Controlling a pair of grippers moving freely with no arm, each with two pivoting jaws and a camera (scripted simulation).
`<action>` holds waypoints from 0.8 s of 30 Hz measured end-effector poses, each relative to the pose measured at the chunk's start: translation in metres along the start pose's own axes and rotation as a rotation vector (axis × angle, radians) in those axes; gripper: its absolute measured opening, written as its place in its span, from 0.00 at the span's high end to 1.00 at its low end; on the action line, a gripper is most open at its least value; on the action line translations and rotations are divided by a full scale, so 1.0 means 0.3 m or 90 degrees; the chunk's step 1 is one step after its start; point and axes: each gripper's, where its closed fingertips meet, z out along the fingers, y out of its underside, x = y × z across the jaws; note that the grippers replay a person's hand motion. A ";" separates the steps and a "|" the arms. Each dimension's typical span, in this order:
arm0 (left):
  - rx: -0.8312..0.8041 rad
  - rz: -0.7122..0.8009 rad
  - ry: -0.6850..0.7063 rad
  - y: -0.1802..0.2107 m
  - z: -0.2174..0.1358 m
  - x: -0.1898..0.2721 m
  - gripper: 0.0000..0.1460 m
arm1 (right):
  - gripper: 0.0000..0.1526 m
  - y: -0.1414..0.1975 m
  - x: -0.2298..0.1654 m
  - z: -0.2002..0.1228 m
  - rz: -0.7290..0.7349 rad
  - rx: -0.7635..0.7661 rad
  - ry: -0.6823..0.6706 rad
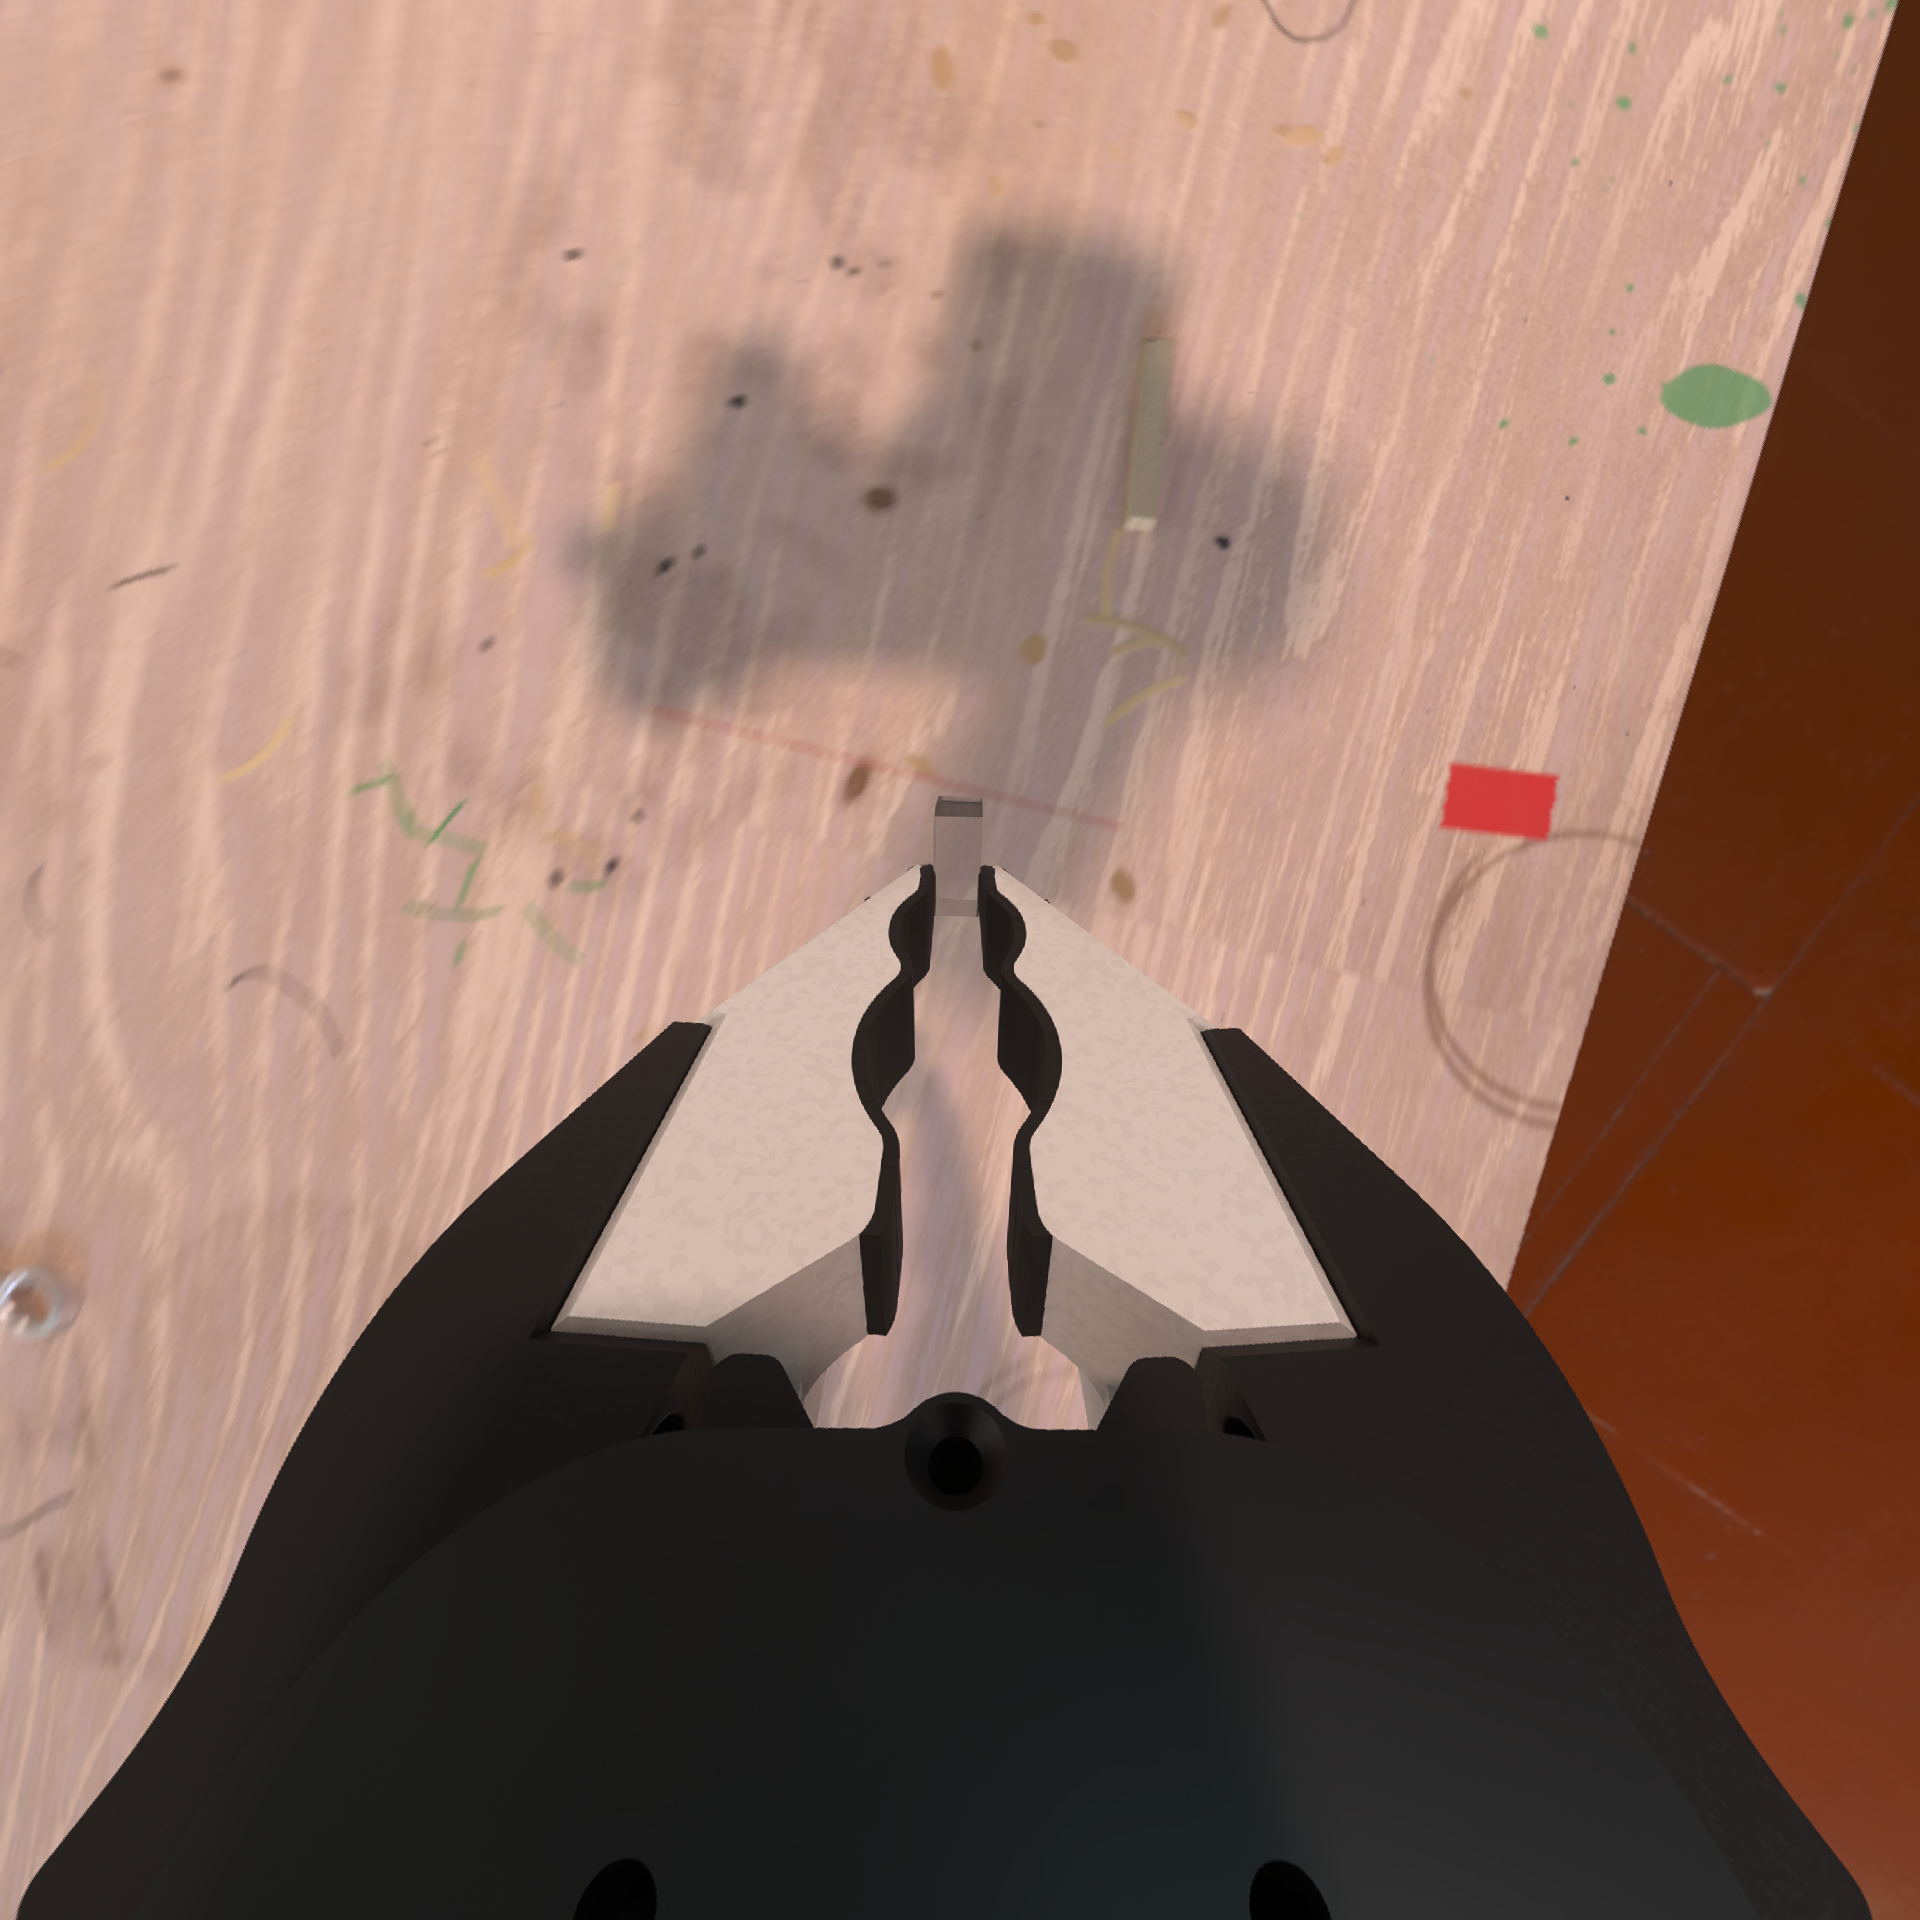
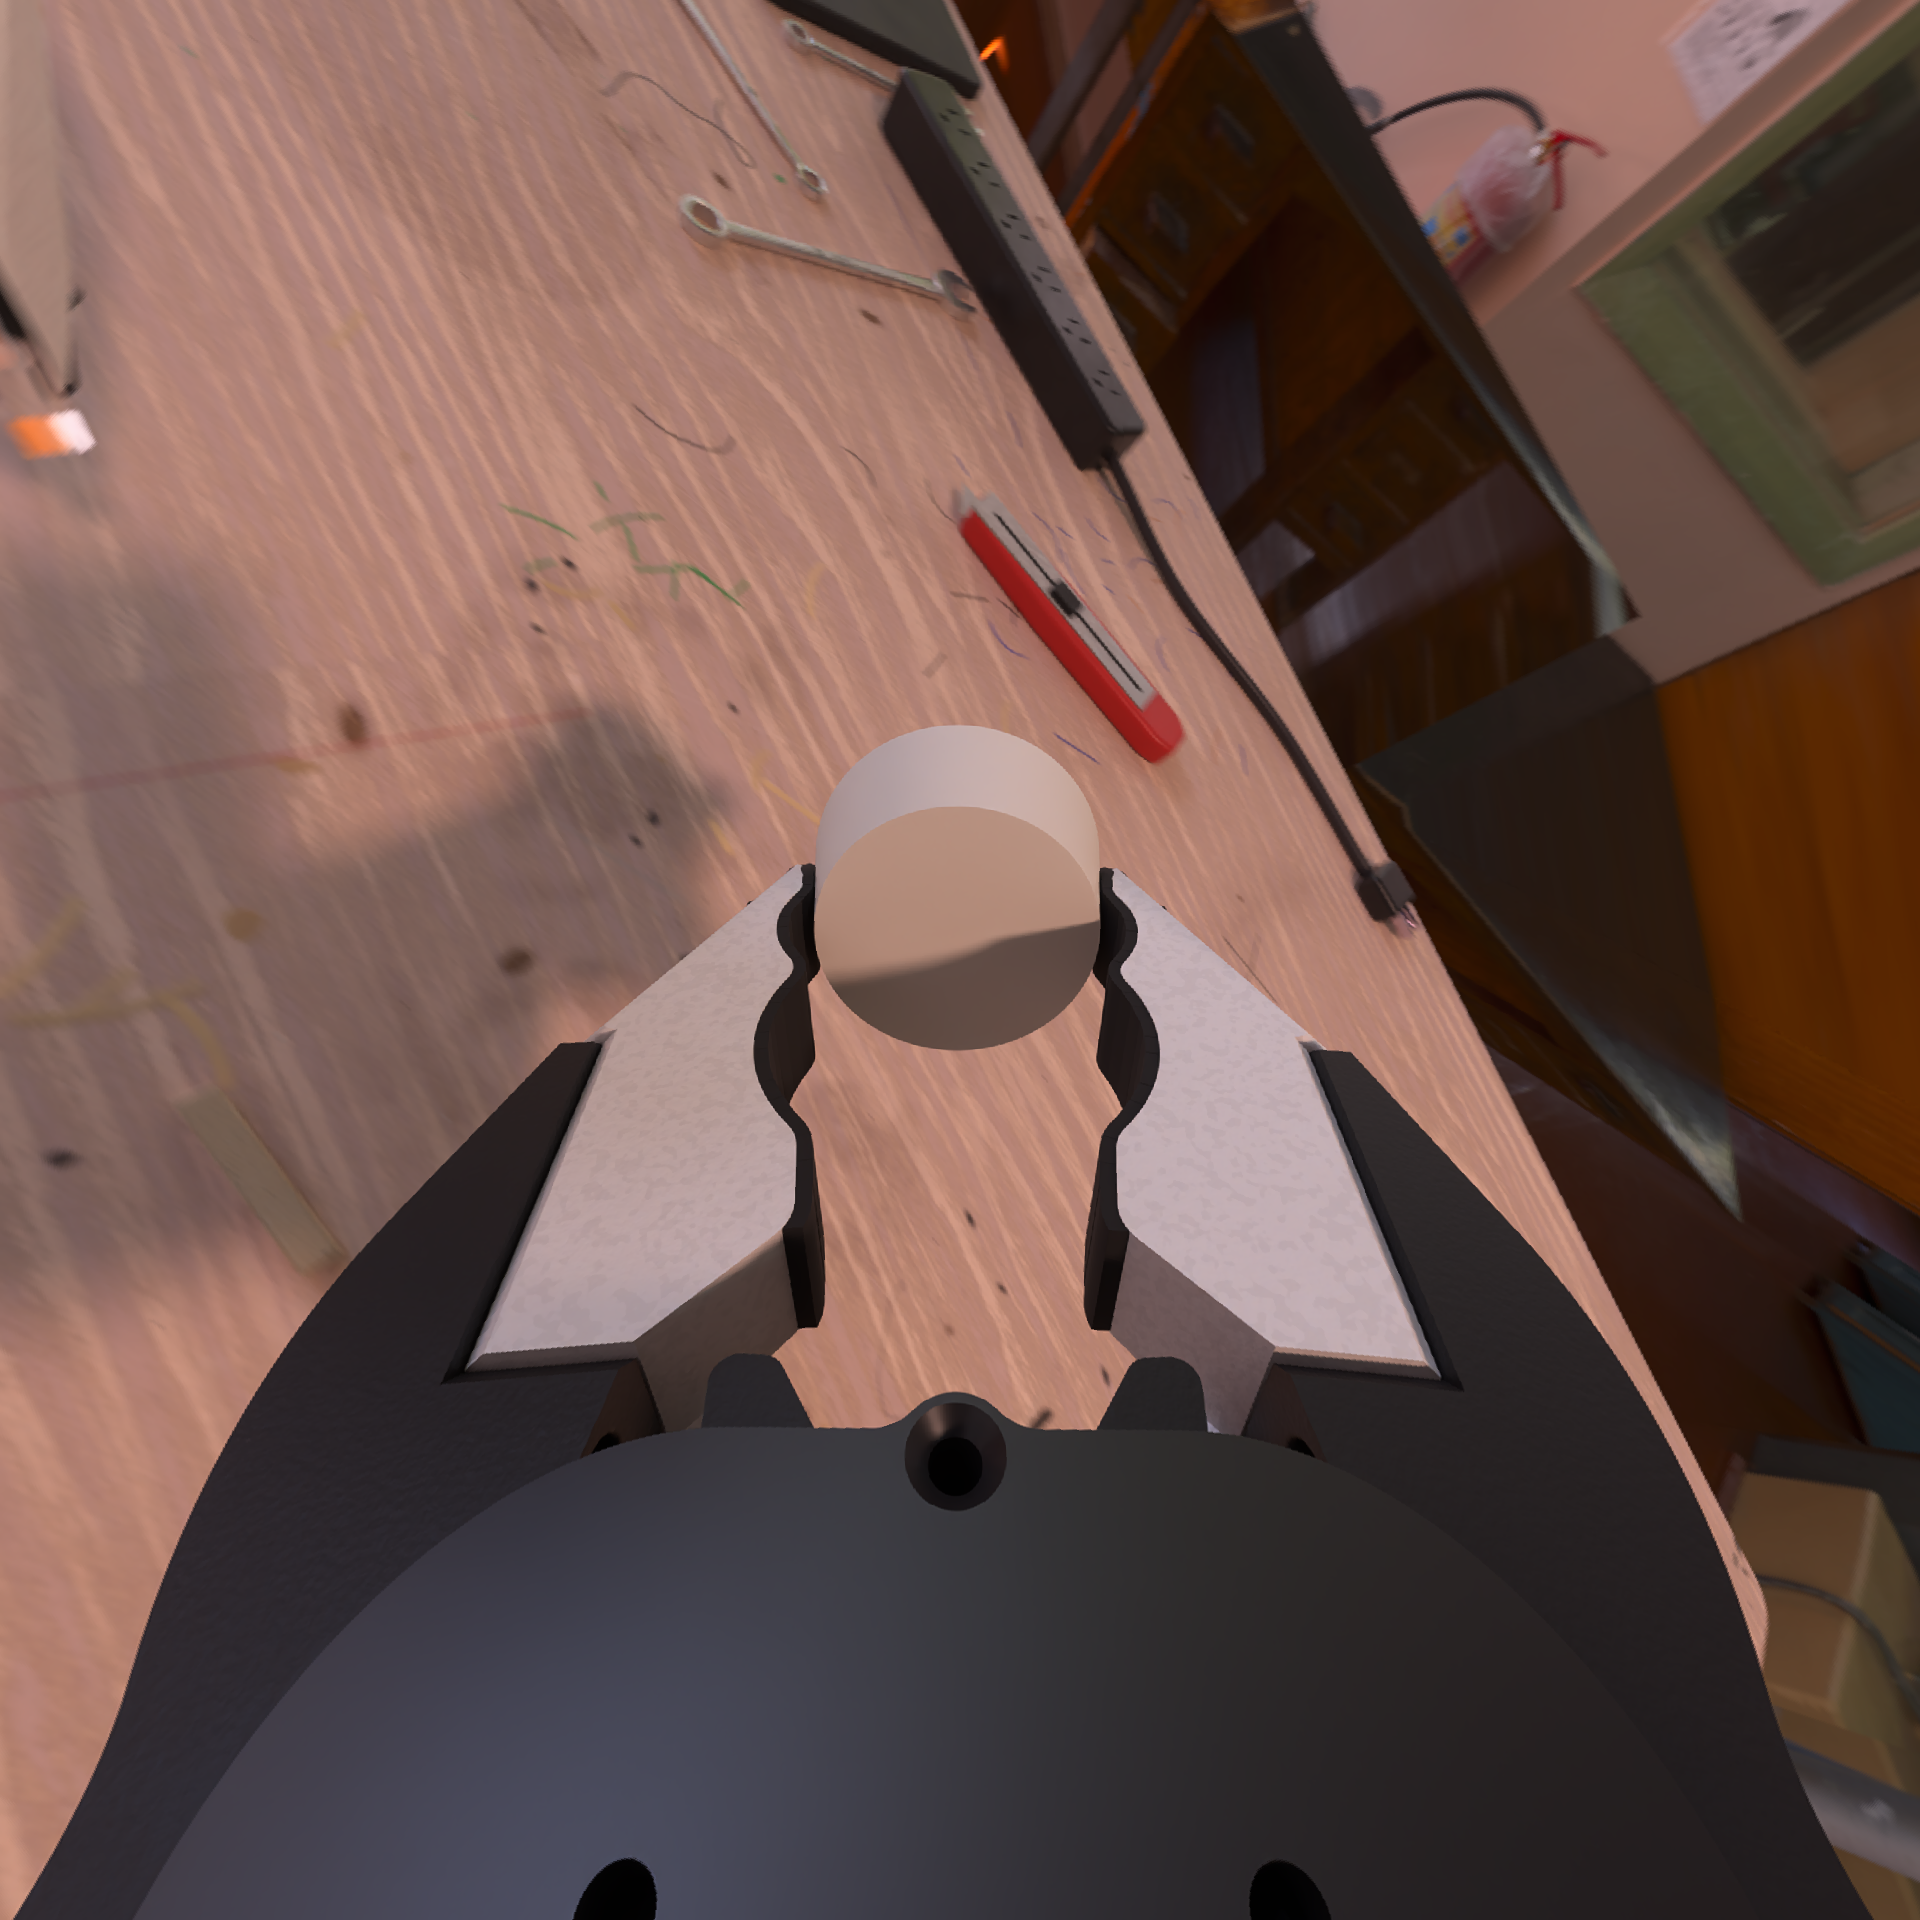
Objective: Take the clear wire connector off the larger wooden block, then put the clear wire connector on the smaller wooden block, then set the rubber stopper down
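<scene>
My left gripper (image 1: 957, 885) is shut on the clear wire connector (image 1: 958, 844), a small see-through piece that sticks out past the fingertips, held above the wooden workbench (image 1: 416, 416). My right gripper (image 2: 956, 883) is shut on the rubber stopper (image 2: 956, 904), a pale beige cylinder pinched at its sides and held above the bench. At the far left edge of the right wrist view the other gripper's finger (image 2: 36, 239) shows, with a small orange and white piece (image 2: 52, 434) at its tip. Neither wooden block is in view.
Two wrenches (image 2: 821, 255), a black power strip (image 2: 1008, 260) with its cable and a red utility knife (image 2: 1070, 623) lie near the bench's right edge. A red tape patch (image 1: 1499, 800), a pale strip (image 1: 1148, 436) and a screw (image 1: 31, 1299) lie on the bench.
</scene>
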 end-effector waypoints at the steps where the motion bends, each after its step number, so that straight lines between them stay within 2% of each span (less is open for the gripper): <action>1: -0.009 0.012 0.005 -0.018 0.047 0.025 0.95 | 0.65 0.034 0.026 -0.017 0.001 0.006 0.012; 6: -0.078 0.042 -0.019 -0.046 0.213 0.085 0.95 | 0.65 0.186 0.152 -0.019 0.056 0.111 0.056; 11: -0.104 0.020 -0.007 -0.096 0.287 0.127 0.95 | 0.65 0.290 0.107 -0.063 0.104 0.251 0.115; 15: -0.096 0.021 0.047 -0.159 0.338 0.194 0.95 | 0.65 0.285 0.033 -0.099 0.106 0.263 0.116; 18: -0.114 0.038 0.032 -0.189 0.381 0.200 0.95 | 0.65 0.308 0.039 -0.100 0.129 0.249 0.119; 21: -0.112 0.055 0.012 -0.220 0.407 0.196 0.94 | 0.65 0.316 0.064 -0.115 0.184 0.273 0.116; 24: -0.106 0.065 -0.019 -0.232 0.413 0.180 0.94 | 0.65 0.317 0.067 -0.134 0.193 0.289 0.121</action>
